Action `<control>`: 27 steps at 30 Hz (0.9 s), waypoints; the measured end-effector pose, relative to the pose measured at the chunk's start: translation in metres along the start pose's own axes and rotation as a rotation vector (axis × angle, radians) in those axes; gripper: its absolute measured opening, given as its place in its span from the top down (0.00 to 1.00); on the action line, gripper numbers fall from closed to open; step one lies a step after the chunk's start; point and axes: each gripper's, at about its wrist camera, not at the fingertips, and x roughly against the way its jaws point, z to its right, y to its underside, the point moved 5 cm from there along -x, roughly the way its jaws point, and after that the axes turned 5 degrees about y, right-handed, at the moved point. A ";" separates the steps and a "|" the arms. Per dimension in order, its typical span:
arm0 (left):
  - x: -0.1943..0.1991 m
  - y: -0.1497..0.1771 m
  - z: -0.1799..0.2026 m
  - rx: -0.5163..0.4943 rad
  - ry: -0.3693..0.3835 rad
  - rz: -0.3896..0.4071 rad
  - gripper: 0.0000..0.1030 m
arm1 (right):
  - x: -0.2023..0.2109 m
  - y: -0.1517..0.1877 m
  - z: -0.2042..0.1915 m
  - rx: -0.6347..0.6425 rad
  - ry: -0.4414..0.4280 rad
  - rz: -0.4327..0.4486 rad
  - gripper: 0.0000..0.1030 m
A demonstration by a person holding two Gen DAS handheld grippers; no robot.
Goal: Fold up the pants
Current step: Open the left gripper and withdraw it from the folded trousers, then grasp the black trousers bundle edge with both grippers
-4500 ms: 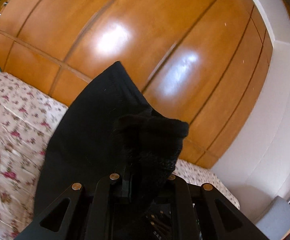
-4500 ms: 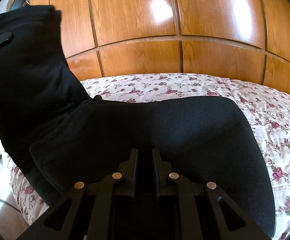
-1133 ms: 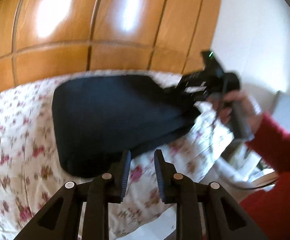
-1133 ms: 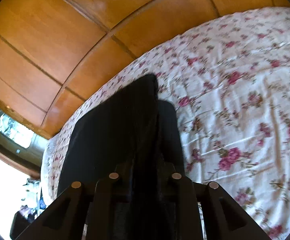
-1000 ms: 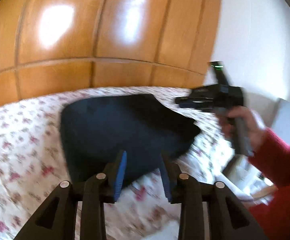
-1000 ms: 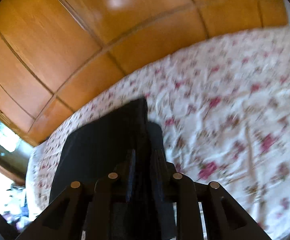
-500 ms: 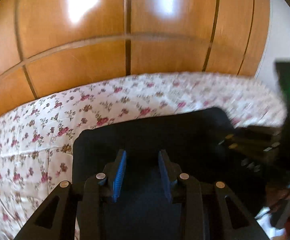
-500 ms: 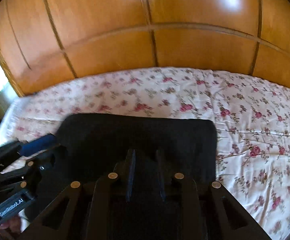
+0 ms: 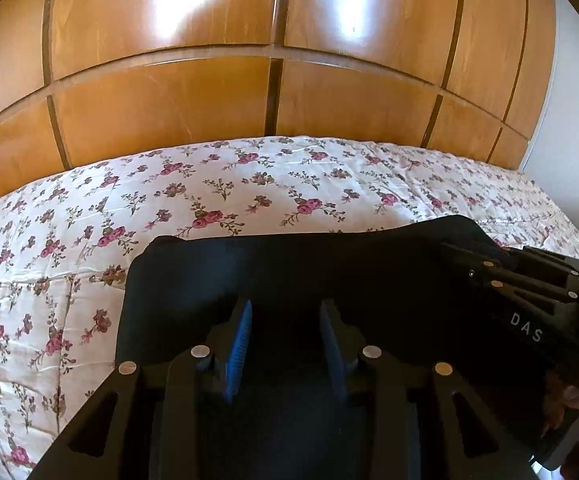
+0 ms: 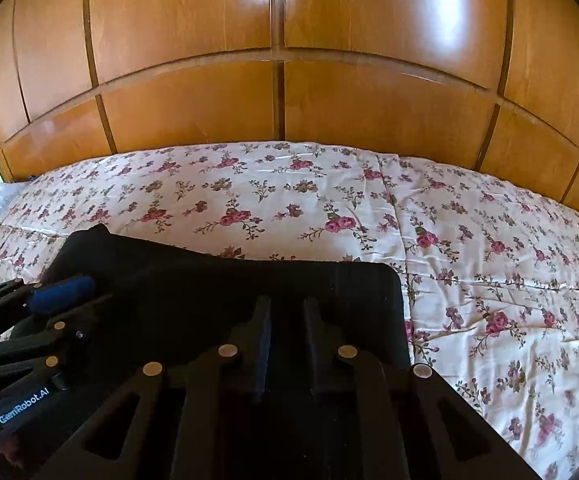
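Observation:
The black pants [image 9: 289, 272] lie folded flat as a wide rectangle on the floral bedspread [image 9: 209, 200]; they also show in the right wrist view [image 10: 229, 288]. My left gripper [image 9: 285, 316] is open, its blue-padded fingers [image 9: 239, 336] over the near part of the fabric and holding nothing. My right gripper [image 10: 285, 312] has a narrow gap between its jaws over the fabric near the right edge of the fold; whether cloth sits between them is hidden. Each gripper appears at the side of the other's view, the right one [image 9: 529, 288] and the left one [image 10: 41, 312].
A glossy wooden wardrobe [image 10: 281, 60] rises behind the bed. The bedspread [image 10: 489, 260] stretches to the right of the pants. A white wall [image 9: 577, 80] stands at the far right.
Both grippers have swung down to face the folded pants side by side. The left gripper let go earlier and is now open over the fabric. The pants lie flat.

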 end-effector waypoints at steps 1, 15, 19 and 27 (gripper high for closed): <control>-0.001 0.000 -0.001 0.003 0.004 0.003 0.65 | 0.002 0.000 0.001 -0.009 -0.010 0.004 0.86; 0.056 0.038 -0.015 0.112 0.066 0.107 0.60 | 0.045 0.026 0.008 -0.031 -0.028 -0.038 0.80; 0.068 0.049 -0.013 0.071 0.026 0.111 0.60 | 0.059 0.034 0.011 -0.024 -0.022 -0.039 0.80; 0.087 0.069 0.003 -0.033 -0.003 0.115 0.54 | 0.078 0.054 0.013 -0.009 -0.018 -0.040 0.77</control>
